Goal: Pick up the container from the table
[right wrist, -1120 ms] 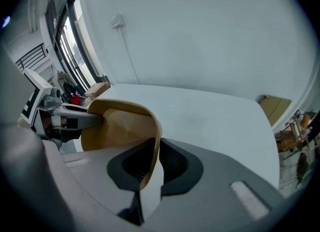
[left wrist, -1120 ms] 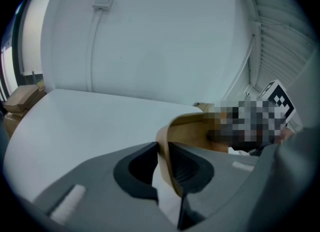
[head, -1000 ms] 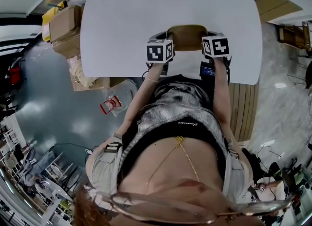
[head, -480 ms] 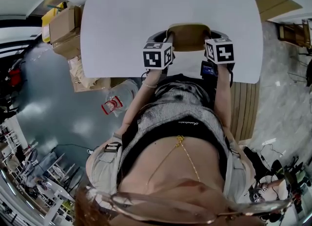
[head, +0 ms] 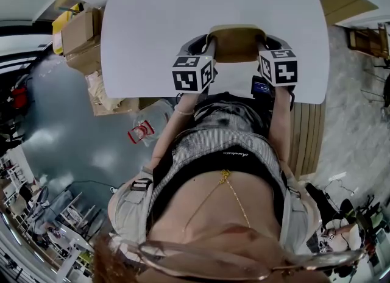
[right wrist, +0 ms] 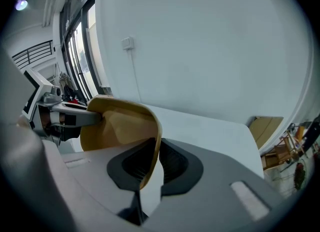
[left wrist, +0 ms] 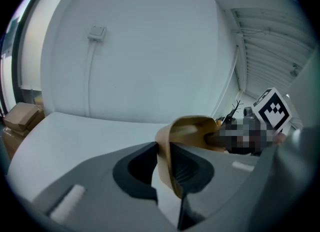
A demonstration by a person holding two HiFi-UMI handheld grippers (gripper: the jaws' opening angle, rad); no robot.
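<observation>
A tan, shallow container [head: 236, 44] hangs over the near edge of the white table [head: 158, 25], held between both grippers. My left gripper [head: 206, 45] is shut on its left rim, and my right gripper [head: 267, 44] is shut on its right rim. In the left gripper view the thin tan wall [left wrist: 192, 128] is pinched between the dark pads of the left gripper [left wrist: 165, 163]. The right gripper view shows the same container [right wrist: 120, 126] clamped at its edge by the right gripper [right wrist: 156, 163]. Its underside is hidden, so I cannot tell whether it touches the table.
Cardboard boxes [head: 79, 28] stand off the table's left end, with a clear plastic jug [head: 146, 126] on the floor below them. A wooden slatted panel [head: 304, 135] lies at the right. A wall with a socket [left wrist: 96, 32] rises behind the table.
Both grippers have risen towards the camera with the container between them; their marker cubes look larger and sit wider apart and lower in the view.
</observation>
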